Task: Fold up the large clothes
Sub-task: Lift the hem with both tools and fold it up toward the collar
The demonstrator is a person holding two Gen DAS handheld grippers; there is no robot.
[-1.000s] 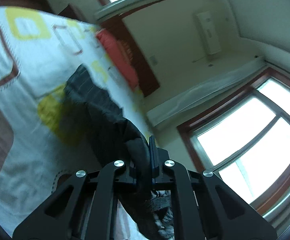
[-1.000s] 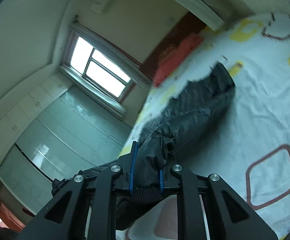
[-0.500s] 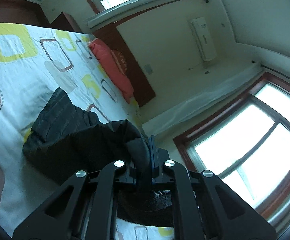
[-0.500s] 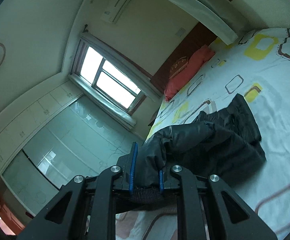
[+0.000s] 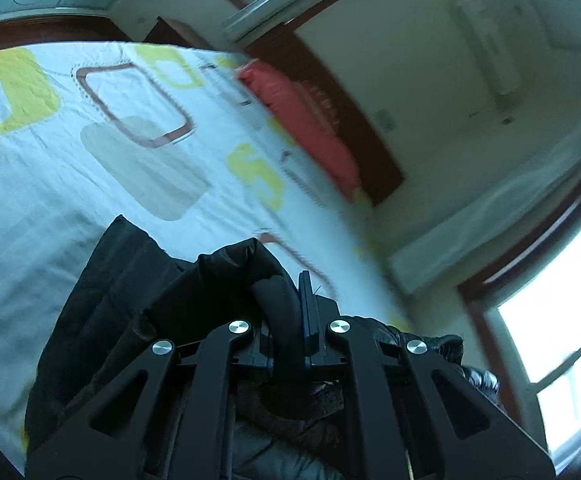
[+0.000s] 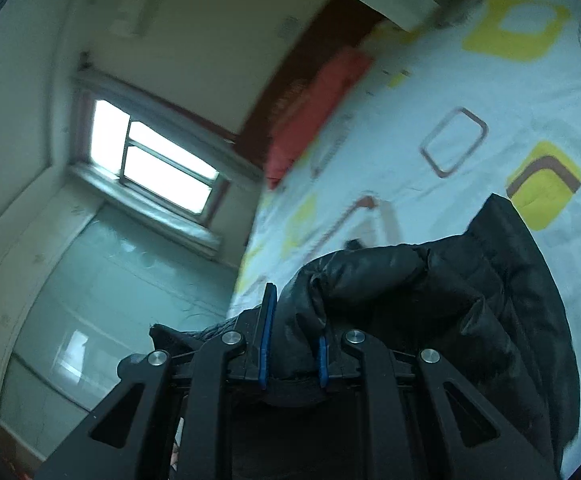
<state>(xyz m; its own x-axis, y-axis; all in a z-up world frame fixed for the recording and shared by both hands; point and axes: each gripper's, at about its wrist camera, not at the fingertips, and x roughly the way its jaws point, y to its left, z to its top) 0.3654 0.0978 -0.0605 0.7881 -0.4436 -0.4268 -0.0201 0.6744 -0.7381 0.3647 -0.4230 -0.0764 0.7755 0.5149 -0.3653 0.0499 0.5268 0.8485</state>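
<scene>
A black quilted jacket [image 5: 130, 304] hangs bunched between my two grippers over a bed with a white patterned sheet [image 5: 42, 184]. My left gripper [image 5: 290, 312] is shut on a thick fold of the jacket. My right gripper [image 6: 294, 328] is shut on another puffy fold of the same jacket [image 6: 470, 312]. The rest of the jacket drapes down onto the sheet [image 6: 450, 92]. The lower part of the jacket is hidden behind the gripper frames.
A red pillow [image 5: 302, 120] lies against a dark wooden headboard [image 5: 354, 128] at the far end of the bed; it also shows in the right wrist view [image 6: 318, 104]. Windows [image 6: 150, 152] and a wall unit [image 5: 486, 40] are behind.
Both grippers have moved with the jacket, lowering toward the bed and tilting. The jacket now sits closer under both cameras and more bunched. Both grips are unchanged.
</scene>
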